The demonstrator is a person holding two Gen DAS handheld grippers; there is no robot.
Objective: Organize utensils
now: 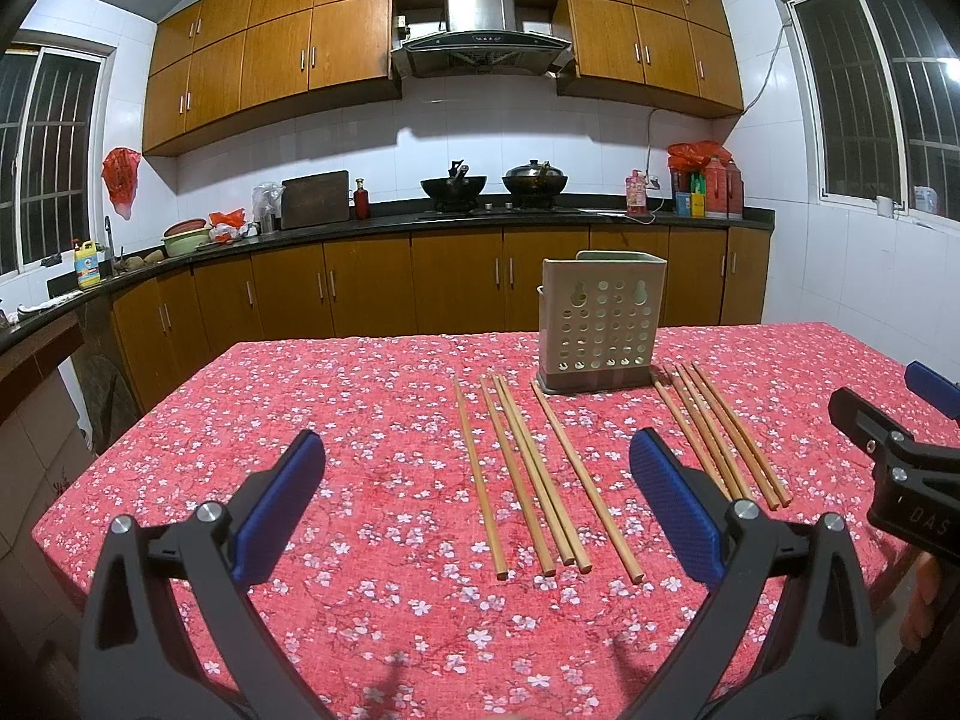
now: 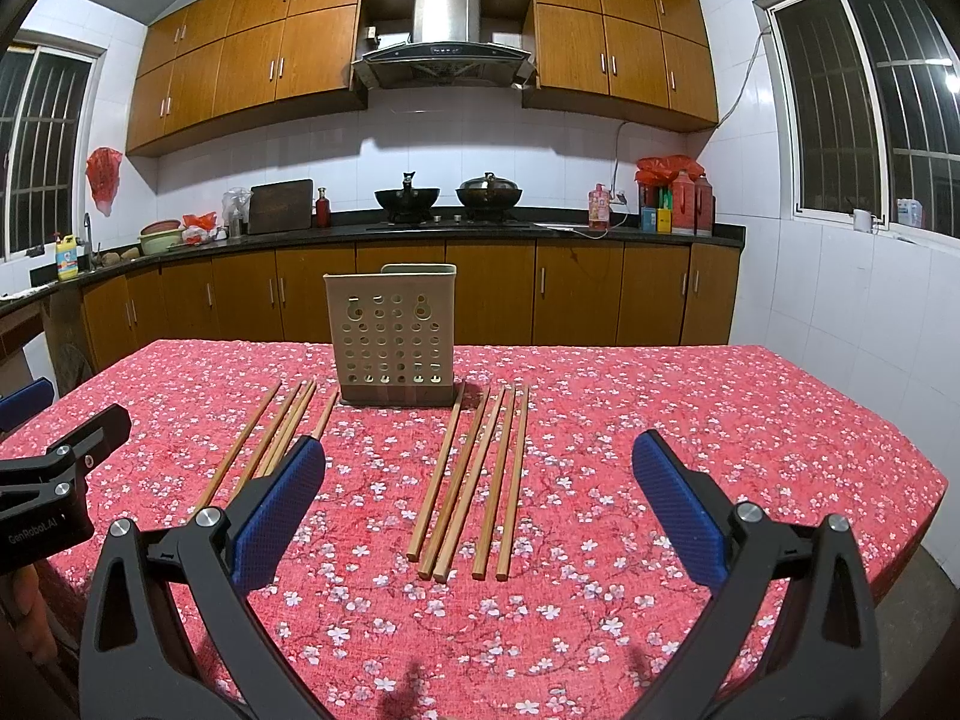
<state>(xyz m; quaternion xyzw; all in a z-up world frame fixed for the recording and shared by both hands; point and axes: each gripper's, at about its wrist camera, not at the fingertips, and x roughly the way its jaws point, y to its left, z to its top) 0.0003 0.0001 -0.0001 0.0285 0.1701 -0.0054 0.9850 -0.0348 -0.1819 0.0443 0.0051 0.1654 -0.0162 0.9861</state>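
A beige perforated utensil holder (image 1: 600, 324) stands upright on the red floral tablecloth (image 1: 300, 390). Several wooden chopsticks (image 1: 528, 480) lie flat in a row to its front left, directly ahead of my left gripper (image 1: 477, 438), which is open and holds nothing. A second row of several chopsticks (image 1: 720, 432) lies to the holder's front right. In the right wrist view that second row (image 2: 474, 480) lies between the spread fingers of my open right gripper (image 2: 479, 440), below the holder (image 2: 393, 342). The left row (image 2: 270, 438) is partly hidden behind the left finger (image 2: 276, 510).
The right gripper (image 1: 888, 390) shows at the right edge of the left view, and the left gripper (image 2: 72, 408) at the left edge of the right view. Kitchen counters with woks (image 1: 456, 186) run along the far wall. The table's right edge (image 2: 912, 516) is close.
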